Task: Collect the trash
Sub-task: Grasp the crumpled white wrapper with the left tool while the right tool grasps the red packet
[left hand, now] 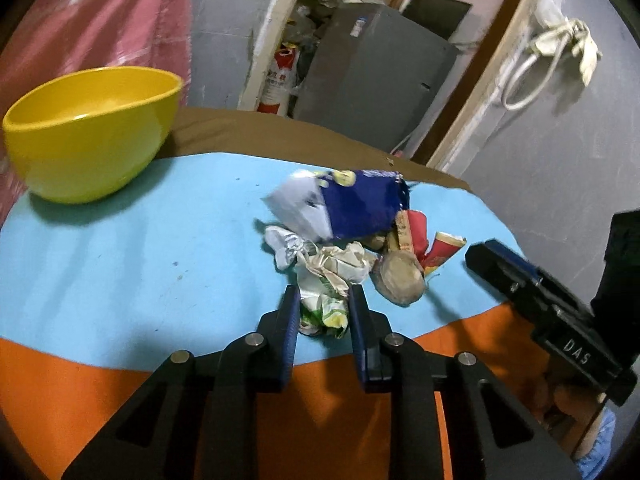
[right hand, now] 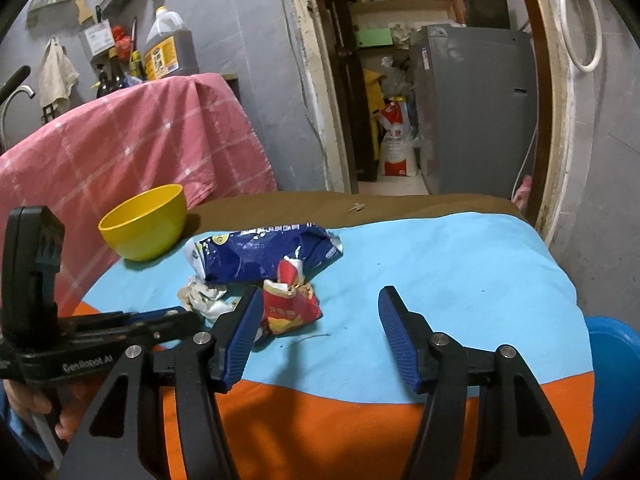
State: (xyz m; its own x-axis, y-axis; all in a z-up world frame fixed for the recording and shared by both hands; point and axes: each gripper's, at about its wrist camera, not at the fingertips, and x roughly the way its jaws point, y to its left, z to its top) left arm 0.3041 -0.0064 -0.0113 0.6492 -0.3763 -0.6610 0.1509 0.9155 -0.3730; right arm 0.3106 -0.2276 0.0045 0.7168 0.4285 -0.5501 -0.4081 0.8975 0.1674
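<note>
On bench (left hand: 100, 264), left gripper (left hand: 324, 306) jaws squeeze crumpled green wrapper (left hand: 326, 300). Right gripper (right hand: 318, 320) jaws wide open, hold nothing. Thin wrapper might slip, or drag neighbour trash along.

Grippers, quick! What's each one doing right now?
Left gripper: closed on the crumpled green-and-white wrapper.
Right gripper: open, holding nothing, beside the red snack wrapper.

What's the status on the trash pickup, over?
Left gripper closing around green wrapper. Right gripper open, beside red wrapper. Bowl empty. Nothing blocking.
</note>
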